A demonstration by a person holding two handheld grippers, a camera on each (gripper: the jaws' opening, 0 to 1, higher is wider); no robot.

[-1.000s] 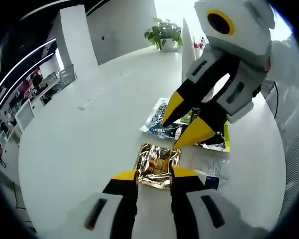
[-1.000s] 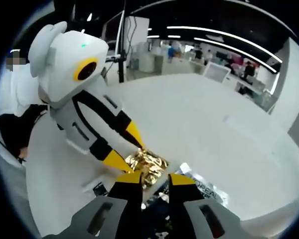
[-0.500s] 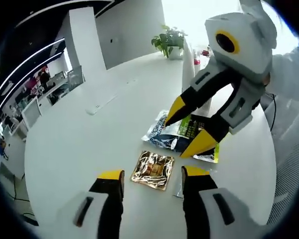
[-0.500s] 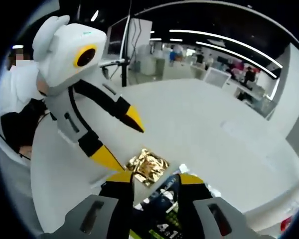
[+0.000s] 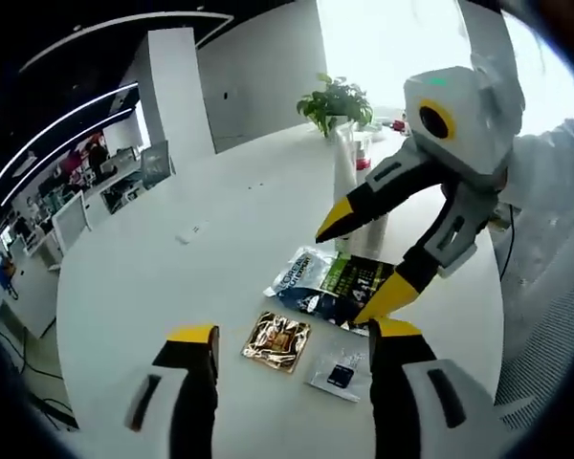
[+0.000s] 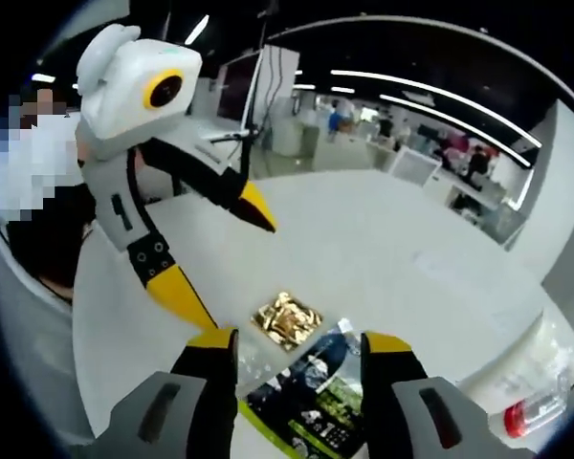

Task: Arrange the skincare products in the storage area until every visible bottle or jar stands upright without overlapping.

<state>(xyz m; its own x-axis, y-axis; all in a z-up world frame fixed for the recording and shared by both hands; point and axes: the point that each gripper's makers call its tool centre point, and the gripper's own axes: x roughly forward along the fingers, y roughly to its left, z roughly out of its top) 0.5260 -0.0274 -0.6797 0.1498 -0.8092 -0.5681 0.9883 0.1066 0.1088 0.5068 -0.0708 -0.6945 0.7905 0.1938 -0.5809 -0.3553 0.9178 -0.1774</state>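
We're holding both grippers above the white table [image 5: 153, 287], nothing in either. Left gripper [image 5: 292, 337]: jaws spread wide, yellow tips framing the packets below, touching none of them. Right gripper [image 6: 292, 339]: jaws also spread wide and empty; in the left gripper view it's coming in from the right with its yellow tips apart, hanging over the dark packet.

Where the products are lying (all flat on the table, in one loose cluster):
- gold foil packet [image 5: 277, 340], square and crinkled, at the near-left of the cluster in the left gripper view; in the right gripper view it's sitting between the jaw tips, a bit farther out [image 6: 287, 320].
- small clear sachet [image 5: 342, 375] with a dark square label, just beside the gold one, near the left gripper's right jaw.
- dark packet [image 5: 349, 285] with green and white print, beyond those two, overlapping a blue-and-white packet [image 5: 301, 273] at its left edge. In the right gripper view the dark packet [image 6: 320, 406] is lying right between the jaws, close to the camera.

A tall clear bottle [image 5: 349, 191] with a red cap is standing upright behind the packets (contents too blurred to tell). A potted plant [image 5: 340, 98] is standing at the far edge of the table.
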